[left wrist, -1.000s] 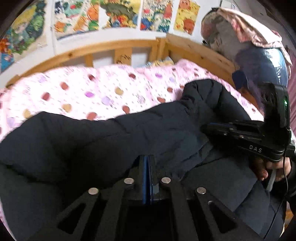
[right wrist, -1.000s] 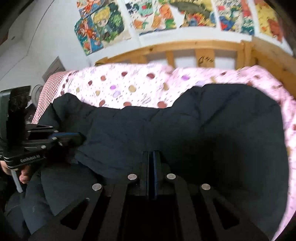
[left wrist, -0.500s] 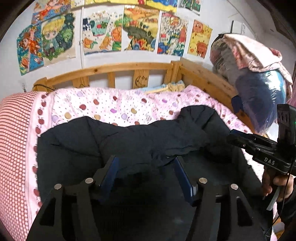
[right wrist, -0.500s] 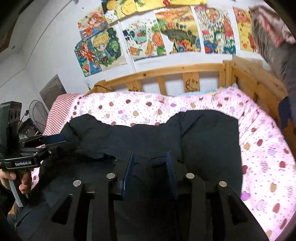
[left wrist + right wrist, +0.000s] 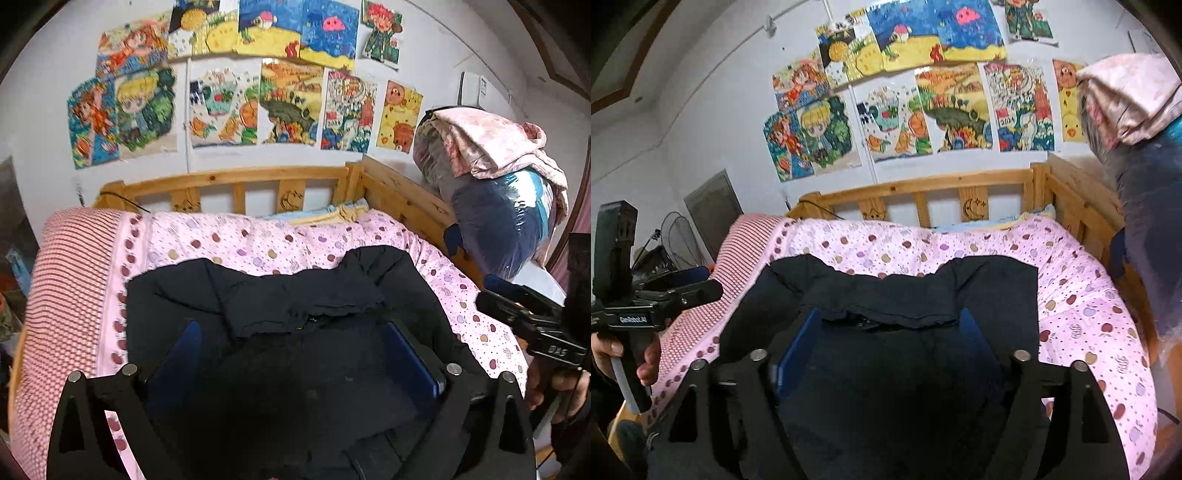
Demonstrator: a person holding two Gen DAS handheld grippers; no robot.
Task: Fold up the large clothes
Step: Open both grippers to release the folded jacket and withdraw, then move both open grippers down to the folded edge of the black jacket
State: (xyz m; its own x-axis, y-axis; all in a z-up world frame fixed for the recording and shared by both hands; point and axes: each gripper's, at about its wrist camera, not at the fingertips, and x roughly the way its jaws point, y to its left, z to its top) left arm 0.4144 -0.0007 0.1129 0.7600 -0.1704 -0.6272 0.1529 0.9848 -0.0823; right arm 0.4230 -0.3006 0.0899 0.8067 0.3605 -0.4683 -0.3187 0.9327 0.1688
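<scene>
Bulk and softness are to be expected of the dark padded coat (image 5: 280, 295) spread on the pink quilt (image 5: 258, 243), best pinched at a hem corner, while left gripper (image 5: 291, 354) and right gripper (image 5: 890, 343) are held wide open, empty.

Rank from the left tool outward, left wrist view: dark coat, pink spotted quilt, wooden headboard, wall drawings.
1. dark coat: directly under and ahead of the open left tool.
2. pink spotted quilt: beyond the coat, across the bed.
3. wooden headboard: behind the quilt, at the bed's far end.
4. wall drawings: above the headboard, farthest.
</scene>
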